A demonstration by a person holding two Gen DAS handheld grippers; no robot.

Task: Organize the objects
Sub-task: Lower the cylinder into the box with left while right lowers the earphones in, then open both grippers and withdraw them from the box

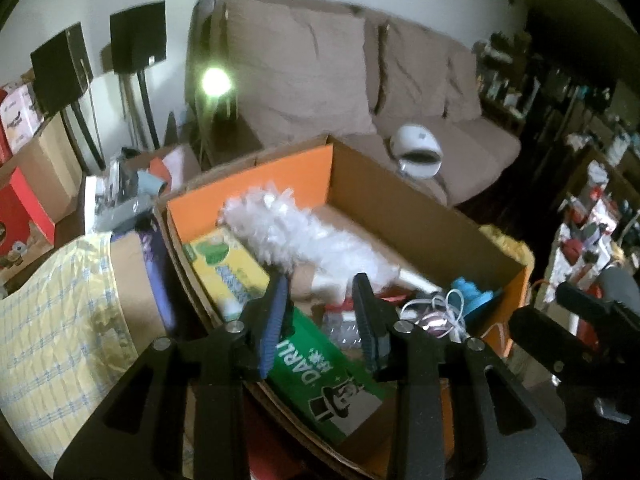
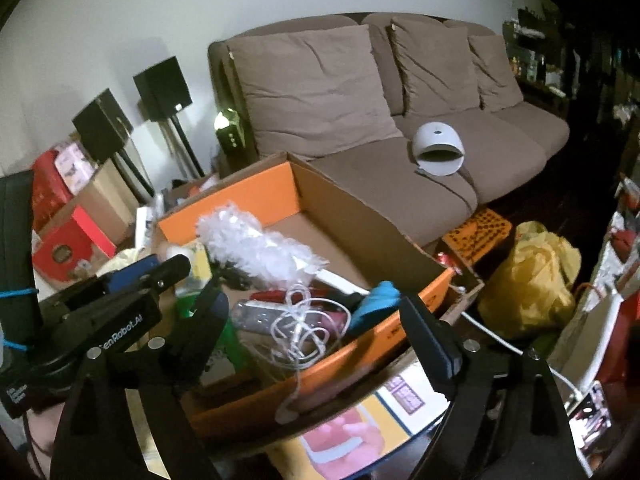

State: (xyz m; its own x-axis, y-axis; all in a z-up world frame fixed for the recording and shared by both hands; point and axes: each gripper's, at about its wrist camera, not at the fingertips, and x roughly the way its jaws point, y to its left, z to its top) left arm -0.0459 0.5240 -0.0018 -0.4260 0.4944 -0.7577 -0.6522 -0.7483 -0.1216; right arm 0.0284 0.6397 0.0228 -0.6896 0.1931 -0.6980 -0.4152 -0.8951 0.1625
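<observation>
Right wrist view: white cable (image 2: 298, 330) lies between open right gripper (image 2: 316, 320) fingers.

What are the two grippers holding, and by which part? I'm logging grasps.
Nothing: the left gripper and right gripper hang open over the cardboard box, pads touching nothing.

Left gripper (image 1: 324, 312): matte black forked frame whose two arms ended in narrow black fingers (image 1: 276, 300) faced with ribbed blue pads; round silver screw heads sat at the base of each finger and further back on the frame, with long slots cut behind them. Right gripper (image 2: 316, 320): same black frame, silver screws behind the fingers (image 2: 424, 332), dark pads. In the right wrist view the left gripper's body (image 2: 112, 320) appeared beside the near finger, black, lettered "enRobot.AI" in white, with a blue part above it and blue cord wound round a black upright
</observation>
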